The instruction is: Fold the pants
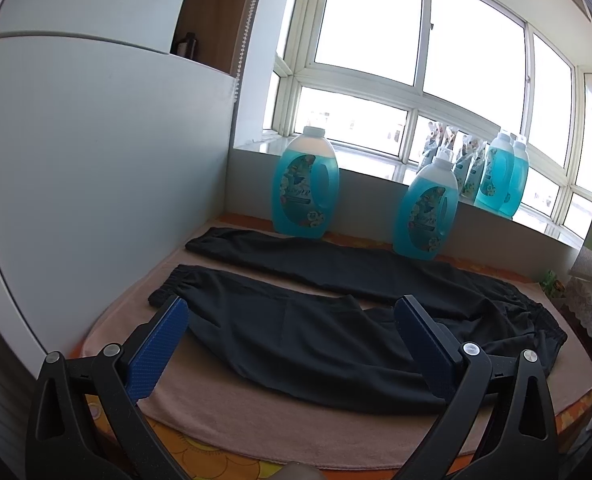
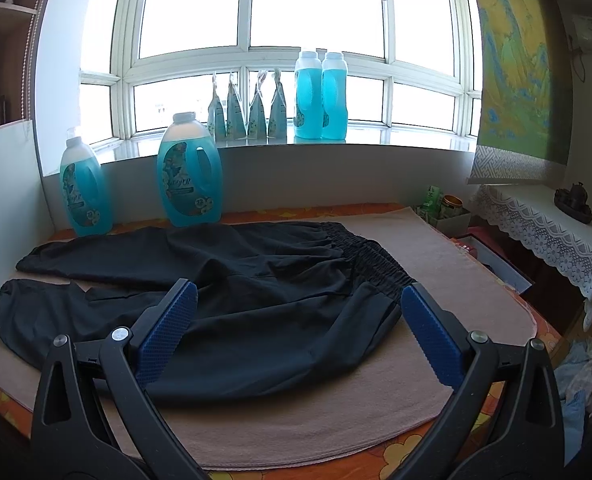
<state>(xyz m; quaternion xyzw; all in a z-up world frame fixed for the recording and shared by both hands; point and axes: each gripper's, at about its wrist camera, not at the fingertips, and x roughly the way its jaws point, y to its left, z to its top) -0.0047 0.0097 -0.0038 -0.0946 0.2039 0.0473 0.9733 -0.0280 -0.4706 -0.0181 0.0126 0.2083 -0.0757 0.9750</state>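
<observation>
Both grippers are wide apart and hold nothing. Your left gripper (image 1: 292,316) hangs low over the near leg of the black pants (image 1: 316,320), close to the cuff end. Your right gripper (image 2: 300,308) hangs over the hip part, near the stretchy waistband (image 2: 372,264).

The pants lie flat and unfolded on a tan towel (image 2: 336,412) on the surface, legs spread apart, waist to your right. Blue bottles (image 2: 190,180) stand just behind the far leg.

It looks like the first fold is next: bring one leg onto the other. To do it well, pinch the near leg at its edge, one gripper by the cuff and one by the waist. Grab only the pants, not the towel. Lift both ends together and keep the cloth smooth.

Both grippers point forward and tip down a little toward the cloth.
</observation>
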